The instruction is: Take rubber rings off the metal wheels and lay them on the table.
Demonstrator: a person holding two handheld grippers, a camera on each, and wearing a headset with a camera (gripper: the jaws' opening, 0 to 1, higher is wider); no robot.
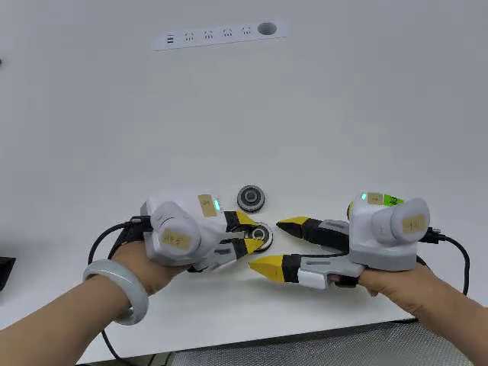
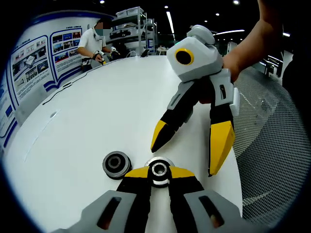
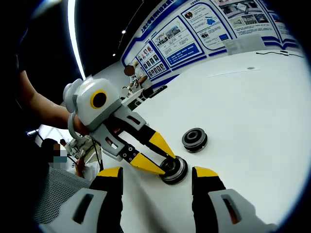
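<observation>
Left gripper [image 1: 254, 235] clamps a metal wheel [image 2: 159, 170], right gripper [image 1: 265, 244] wide open beside it. A second wheel [image 1: 251, 197] lies near

In the head view the left gripper [image 1: 258, 235] half covers the nearer wheel [image 1: 266, 235]; on its rim we cannot tell rubber from metal. A black object [image 1: 4, 271] is cut by the left edge; we cannot read the posters [image 3: 194, 36].
</observation>
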